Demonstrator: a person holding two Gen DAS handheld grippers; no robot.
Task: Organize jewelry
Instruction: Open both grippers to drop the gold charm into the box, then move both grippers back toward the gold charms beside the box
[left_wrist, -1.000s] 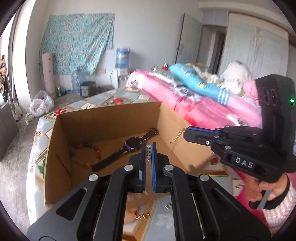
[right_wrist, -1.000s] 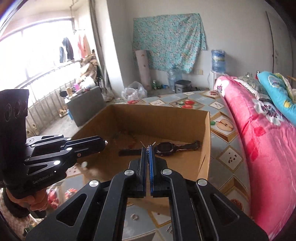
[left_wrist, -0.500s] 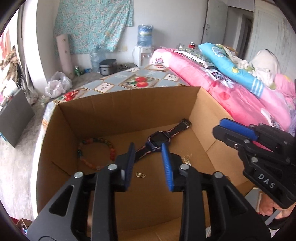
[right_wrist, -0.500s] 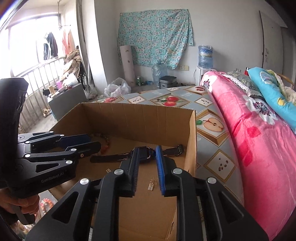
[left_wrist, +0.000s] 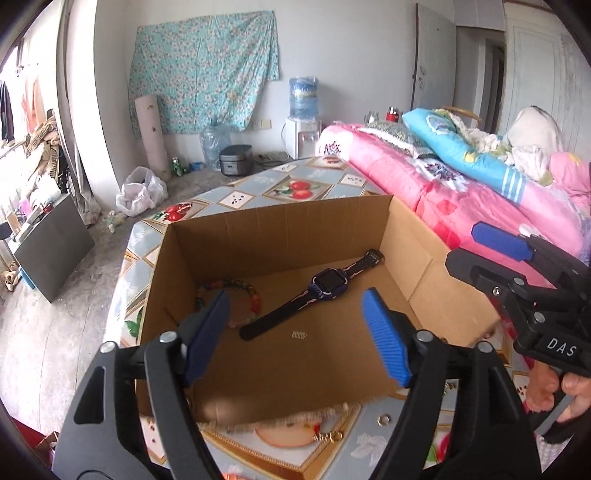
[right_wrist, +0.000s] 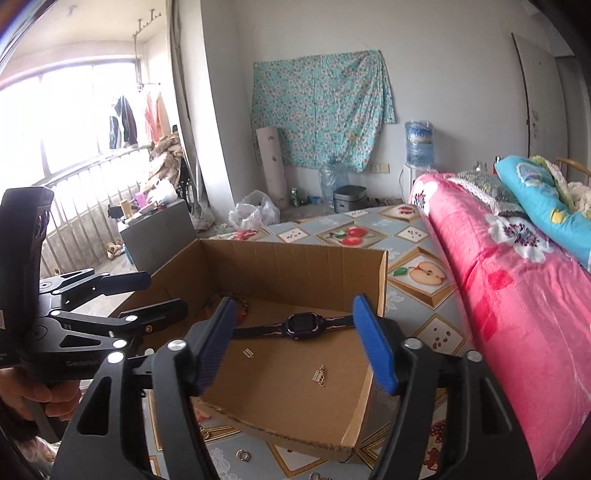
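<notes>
An open cardboard box (left_wrist: 280, 229) (right_wrist: 295, 254) holds a dark smartwatch (left_wrist: 325, 286) (right_wrist: 301, 323), a coloured bead bracelet (left_wrist: 240, 291) (right_wrist: 242, 304), a small gold clasp (left_wrist: 298, 335) (right_wrist: 248, 353) and a gold earring (right_wrist: 320, 376). My left gripper (left_wrist: 295, 336) is open and empty above the box's near side. My right gripper (right_wrist: 301, 343) is open and empty above the box's near right side. Each gripper shows in the other's view, the right one (left_wrist: 491, 251) and the left one (right_wrist: 147, 297).
The box stands on a table with a fruit-pattern cloth (left_wrist: 280, 192) (right_wrist: 417, 273). Small rings (left_wrist: 384, 419) (right_wrist: 243, 455) and other bits of jewelry lie on the cloth in front of the box. A pink-covered bed (left_wrist: 461, 195) (right_wrist: 509, 280) runs along the right.
Both grippers went from shut on small gold pieces to wide open. The clasp and the earring now lie on the box floor. Both grippers have pulled back and up.
</notes>
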